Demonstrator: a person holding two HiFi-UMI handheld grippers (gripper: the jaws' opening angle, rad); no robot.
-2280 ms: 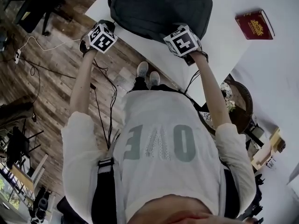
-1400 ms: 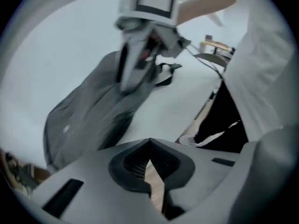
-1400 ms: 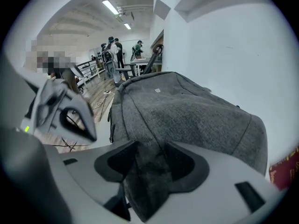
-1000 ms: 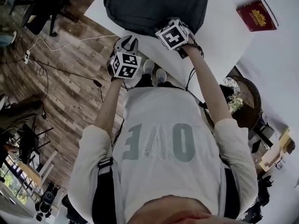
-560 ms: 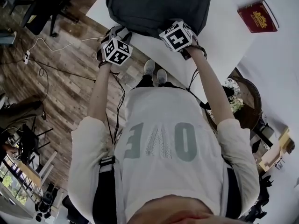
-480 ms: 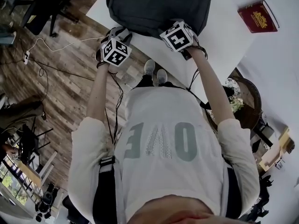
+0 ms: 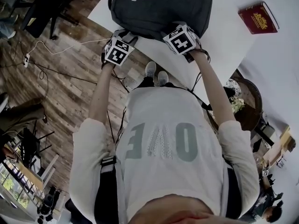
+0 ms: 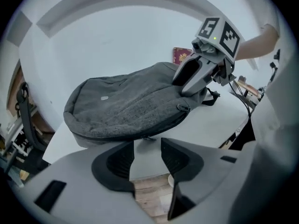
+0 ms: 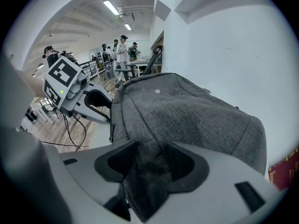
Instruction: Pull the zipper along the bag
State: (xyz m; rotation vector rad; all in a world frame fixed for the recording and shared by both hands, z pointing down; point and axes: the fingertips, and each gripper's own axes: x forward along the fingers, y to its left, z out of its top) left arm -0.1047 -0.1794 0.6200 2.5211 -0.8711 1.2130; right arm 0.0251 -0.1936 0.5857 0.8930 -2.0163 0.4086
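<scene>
the grey bag (image 7: 159, 8) lies flat on the white table (image 7: 224, 45), with a red book (image 7: 257, 23) well apart to its right. the right gripper (image 9: 152, 148) is clamped on a fold of the bag's fabric at the near edge. the left gripper (image 8: 148, 146) has just been opening its 2 jaws, which stand apart with nothing between them, over the table edge just short of what looks like the zipper pull (image 8: 147, 138) on the bag's side seam. both grippers sit along the bag's near side.
</scene>
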